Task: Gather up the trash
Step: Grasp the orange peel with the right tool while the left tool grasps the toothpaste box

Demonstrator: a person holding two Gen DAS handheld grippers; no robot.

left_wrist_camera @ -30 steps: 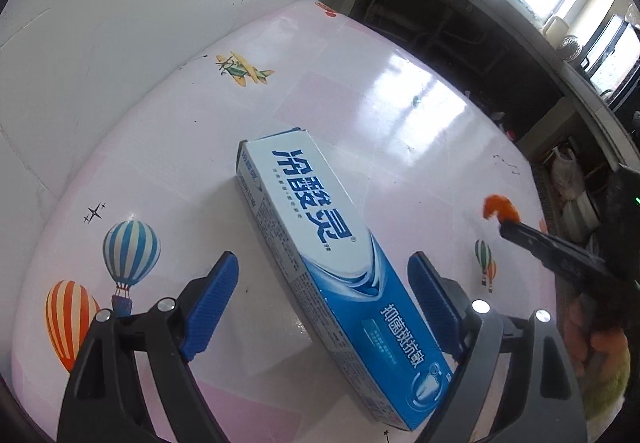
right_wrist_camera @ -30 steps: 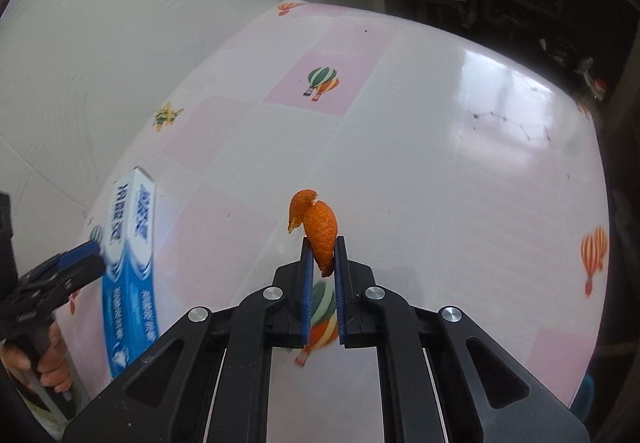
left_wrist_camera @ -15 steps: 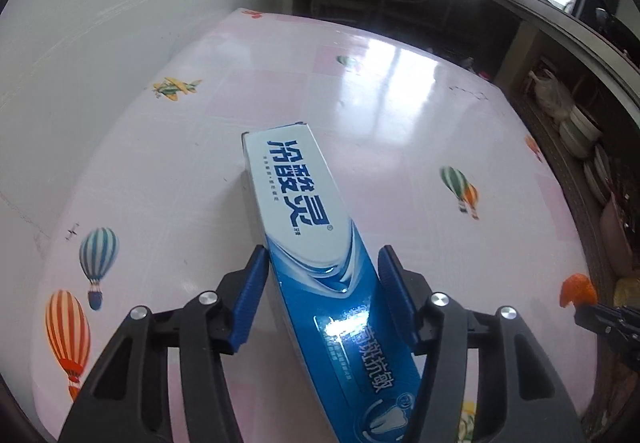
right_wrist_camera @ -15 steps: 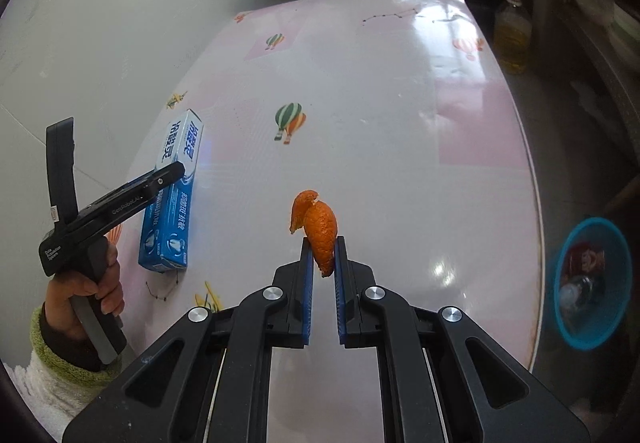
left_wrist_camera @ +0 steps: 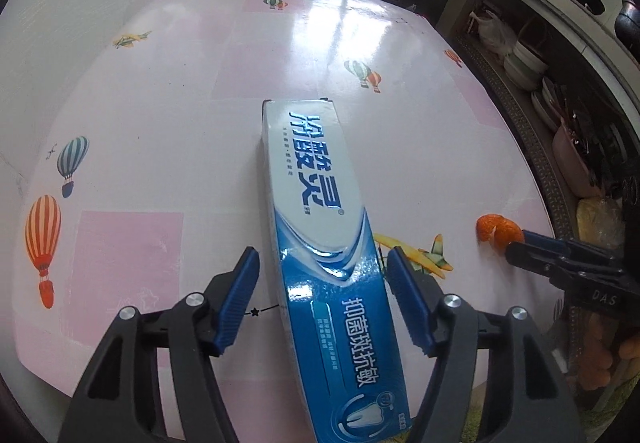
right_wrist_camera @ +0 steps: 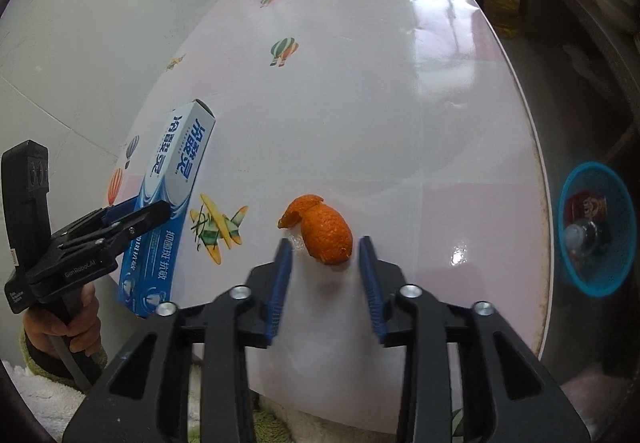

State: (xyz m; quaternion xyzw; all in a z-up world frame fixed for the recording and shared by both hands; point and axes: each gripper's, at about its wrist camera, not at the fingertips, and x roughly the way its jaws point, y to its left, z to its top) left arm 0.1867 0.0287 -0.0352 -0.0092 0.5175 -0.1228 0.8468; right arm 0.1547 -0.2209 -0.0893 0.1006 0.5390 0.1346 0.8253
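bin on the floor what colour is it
Blue bin, clearest in the right wrist view.

We hold our left gripper (left_wrist_camera: pixel 320 275) at lower centre with jaws parted, and our right gripper (right_wrist_camera: pixel 325 255) likewise spread wide.

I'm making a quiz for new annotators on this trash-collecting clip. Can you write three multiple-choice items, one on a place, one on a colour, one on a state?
1. Where is the basket?
A. On the table
B. On the floor beyond the table's right edge
C. In the left hand

2. What colour is the peel?
A. Green
B. Orange
C. Purple

3. How do the right tongs stand?
A. Open, pads apart either side of the peel
B. Clamped shut on the peel
C. Shut on the toothpaste box

Answers:
1 B: the blue basket sits low past the table rim.
2 B: its skin is plainly orange.
3 A: gaps show between both pads and the peel.
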